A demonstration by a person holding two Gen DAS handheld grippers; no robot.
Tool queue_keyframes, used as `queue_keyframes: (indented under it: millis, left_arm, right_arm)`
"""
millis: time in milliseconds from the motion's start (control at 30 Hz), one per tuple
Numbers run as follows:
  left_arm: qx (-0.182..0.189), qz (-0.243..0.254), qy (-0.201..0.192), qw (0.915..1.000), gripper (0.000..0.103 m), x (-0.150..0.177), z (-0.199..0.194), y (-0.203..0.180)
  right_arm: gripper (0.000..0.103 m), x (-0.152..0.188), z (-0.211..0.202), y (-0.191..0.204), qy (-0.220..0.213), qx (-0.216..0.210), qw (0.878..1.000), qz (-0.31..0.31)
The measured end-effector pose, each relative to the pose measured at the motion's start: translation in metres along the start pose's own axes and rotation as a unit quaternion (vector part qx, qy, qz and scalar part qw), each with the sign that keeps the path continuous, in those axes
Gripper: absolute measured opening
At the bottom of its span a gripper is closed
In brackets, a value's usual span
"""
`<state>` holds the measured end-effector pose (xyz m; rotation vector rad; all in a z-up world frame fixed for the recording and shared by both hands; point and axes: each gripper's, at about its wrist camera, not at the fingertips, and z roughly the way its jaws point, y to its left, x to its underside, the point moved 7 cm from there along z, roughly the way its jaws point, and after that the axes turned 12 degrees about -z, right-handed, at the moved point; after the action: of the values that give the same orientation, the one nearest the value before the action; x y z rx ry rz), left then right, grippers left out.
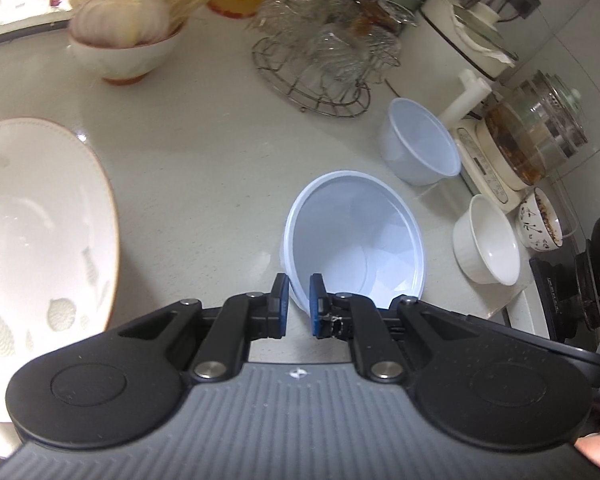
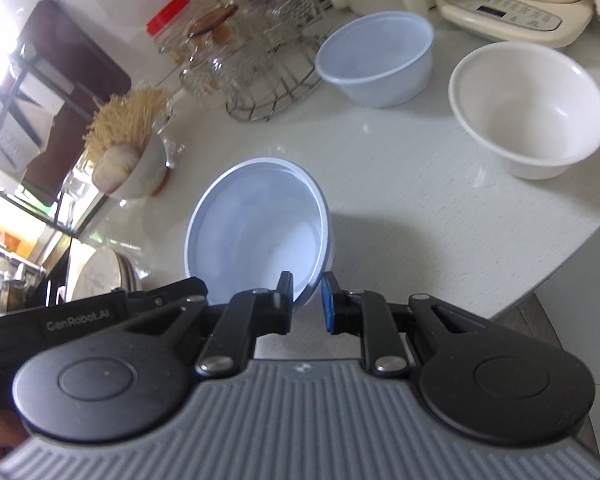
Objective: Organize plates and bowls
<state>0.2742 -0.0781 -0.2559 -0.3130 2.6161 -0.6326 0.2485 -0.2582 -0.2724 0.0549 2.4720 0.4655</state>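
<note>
A thin, light, flexible-looking plastic bowl (image 1: 356,240) is being pinched at its six-o'clock rim by each gripper, left gripper (image 1: 298,306) and right gripper (image 2: 307,304), above the countertop (image 1: 204,168).

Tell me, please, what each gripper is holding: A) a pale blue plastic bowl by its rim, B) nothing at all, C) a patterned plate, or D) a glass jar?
A: the left gripper pinches the rim of a tilted blue bowl, and the right gripper pinches the rim of another blue bowl.
</note>
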Motion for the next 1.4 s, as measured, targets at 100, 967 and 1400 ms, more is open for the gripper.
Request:
queue_keyframes:
  millis: [100,967,1400]
  left_arm:
    - [-0.003,0.002,0.0,1.0,0.013,0.0,-0.002,0.003]
    - [-0.015,0.091,-0.056,0.9942,0.041,-0.005,-0.065,-0.031]
    - [0.043,0.153,-0.113,0.9808,0.041,0.01,-0.123,-0.089]
  right_arm:
    - [0.018,0.001,0.003,0.004,0.003,-0.001,1.0,-0.003]
    - [0.043,-0.008,-0.051,0.008,-0.071,0.004,0.997,0.002]
    - [0.043,-0.014,-0.14,0.013,-0.185,0.072,0.98,-0.032]
